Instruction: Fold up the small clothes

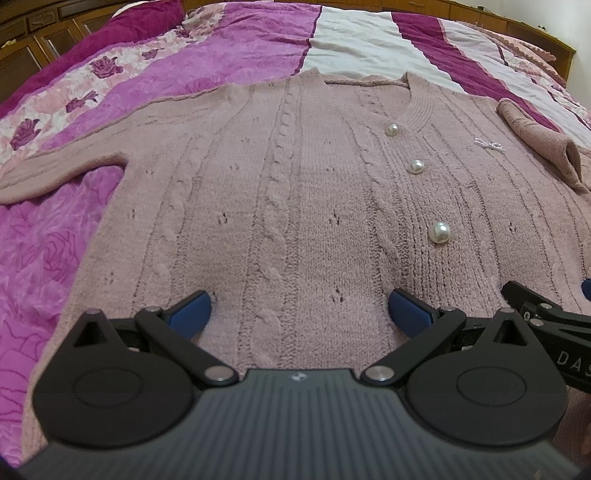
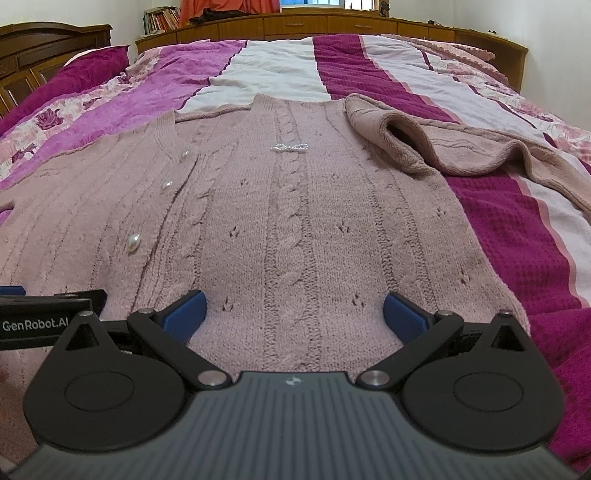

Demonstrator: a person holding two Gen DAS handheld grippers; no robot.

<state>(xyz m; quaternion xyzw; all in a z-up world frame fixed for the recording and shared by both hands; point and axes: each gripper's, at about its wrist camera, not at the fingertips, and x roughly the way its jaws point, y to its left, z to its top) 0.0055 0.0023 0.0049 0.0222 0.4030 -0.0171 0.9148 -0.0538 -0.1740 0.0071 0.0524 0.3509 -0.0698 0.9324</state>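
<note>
A dusty-pink cable-knit cardigan (image 1: 295, 177) with pearl buttons (image 1: 439, 232) lies flat, front up, on the bed, collar away from me. Its left sleeve (image 1: 66, 162) stretches out to the left. The right sleeve (image 2: 424, 147) is folded in over the shoulder, cuff open. A small beaded bow (image 2: 290, 147) sits on the chest. My left gripper (image 1: 299, 310) is open over the hem's left half, blue pads (image 1: 190, 310) touching the knit. My right gripper (image 2: 293, 314) is open over the hem's right half. Each gripper's side shows at the edge of the other's view.
The cardigan lies on a quilt (image 2: 498, 229) of magenta, white and floral stripes that covers the whole bed. A magenta pillow (image 2: 92, 70) lies at the far left. A wooden headboard and cabinets (image 2: 332, 24) run along the back wall.
</note>
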